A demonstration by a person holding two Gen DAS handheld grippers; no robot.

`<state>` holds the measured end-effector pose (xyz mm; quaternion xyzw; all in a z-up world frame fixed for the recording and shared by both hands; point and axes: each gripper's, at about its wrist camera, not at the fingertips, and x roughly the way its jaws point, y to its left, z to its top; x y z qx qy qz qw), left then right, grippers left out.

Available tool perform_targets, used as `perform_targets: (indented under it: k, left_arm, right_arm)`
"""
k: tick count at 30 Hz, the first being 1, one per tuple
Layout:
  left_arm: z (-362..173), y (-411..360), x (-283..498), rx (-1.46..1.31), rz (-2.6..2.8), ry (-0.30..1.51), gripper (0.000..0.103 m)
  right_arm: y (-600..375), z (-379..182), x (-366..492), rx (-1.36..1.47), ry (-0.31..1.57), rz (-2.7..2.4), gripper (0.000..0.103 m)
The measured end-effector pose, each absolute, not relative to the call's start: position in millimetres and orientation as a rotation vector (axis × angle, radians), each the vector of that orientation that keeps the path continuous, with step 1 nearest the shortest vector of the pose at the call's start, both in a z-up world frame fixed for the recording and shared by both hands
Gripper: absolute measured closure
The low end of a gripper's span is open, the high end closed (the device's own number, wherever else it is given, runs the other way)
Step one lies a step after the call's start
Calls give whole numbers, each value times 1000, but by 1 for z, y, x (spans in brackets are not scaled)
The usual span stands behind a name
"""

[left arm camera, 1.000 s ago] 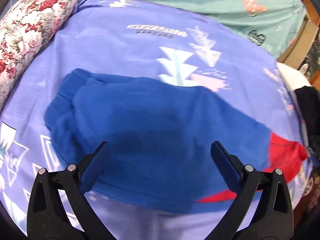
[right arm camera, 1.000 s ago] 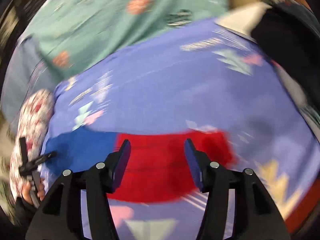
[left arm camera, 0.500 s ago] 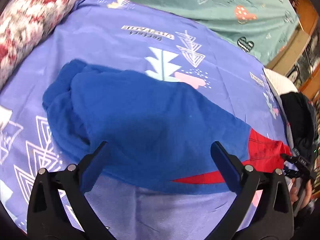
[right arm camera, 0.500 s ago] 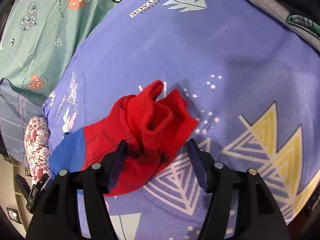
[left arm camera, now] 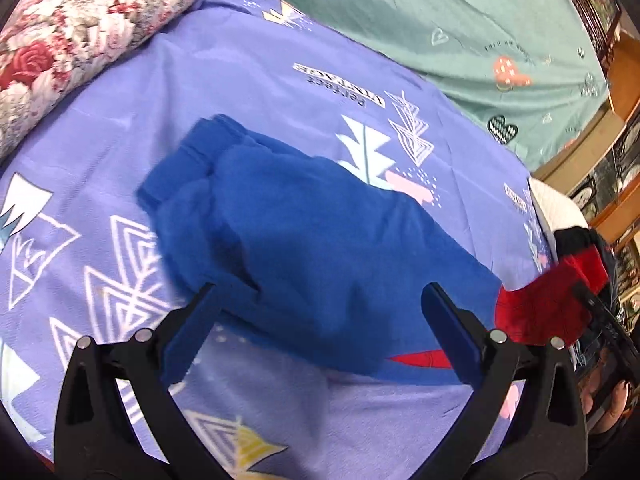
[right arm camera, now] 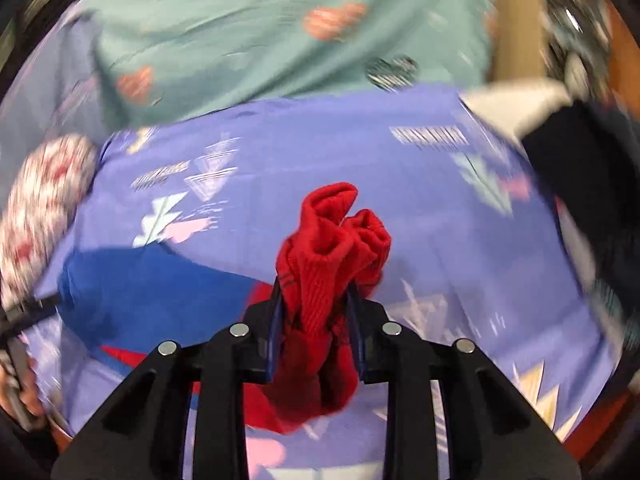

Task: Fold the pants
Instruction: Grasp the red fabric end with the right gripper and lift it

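Observation:
The pants [left arm camera: 304, 256] are blue with red lower legs and lie across a purple patterned bedsheet [left arm camera: 248, 80]. The blue waist end is bunched at the left. My left gripper [left arm camera: 320, 320] is open and empty, held just above the blue part. My right gripper [right arm camera: 316, 300] is shut on the red leg cuffs [right arm camera: 332, 240] and holds them raised off the sheet. In the left wrist view the red cuffs [left arm camera: 548, 304] are lifted at the far right. The blue part [right arm camera: 152, 292] shows at the left of the right wrist view.
A floral pillow [left arm camera: 68, 32] lies at the far left. A green patterned blanket [left arm camera: 460, 20] covers the back of the bed. Dark and white clothes [right arm camera: 580, 184] are piled at the right edge. A wooden bed frame [left arm camera: 624, 80] stands at the far right.
My right gripper has closed on the red cuffs and lifted them off the sheet. My left gripper stays open over the blue part, shifted slightly.

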<state>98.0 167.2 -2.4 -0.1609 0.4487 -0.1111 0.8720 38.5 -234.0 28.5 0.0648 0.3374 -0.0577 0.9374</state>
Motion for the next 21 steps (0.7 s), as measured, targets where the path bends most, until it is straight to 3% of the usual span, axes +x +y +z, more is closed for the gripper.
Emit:
perform_targets:
  k: [3, 6, 10, 15, 18, 21]
  left_arm:
    - [0, 182, 89, -358, -203, 930, 2]
    - [0, 198, 82, -373, -168, 929, 2]
    - [2, 215, 77, -391, -137, 922, 2]
    - [-1, 215, 82, -414, -151, 925, 2]
    - [-2, 204, 82, -393, -172, 927, 2]
    - [-4, 200, 83, -389, -177, 937, 2]
  right_arm:
    - [-164, 28, 72, 4, 708, -21, 74]
    - [-85, -6, 110, -112, 774, 112, 73]
    - [-41, -63, 141, -205, 945, 209, 60]
    - [-57, -38, 124, -103, 880, 323, 56]
    - [-82, -6, 110, 31, 850, 416, 46]
    - [-116, 14, 109, 125, 828, 387, 46]
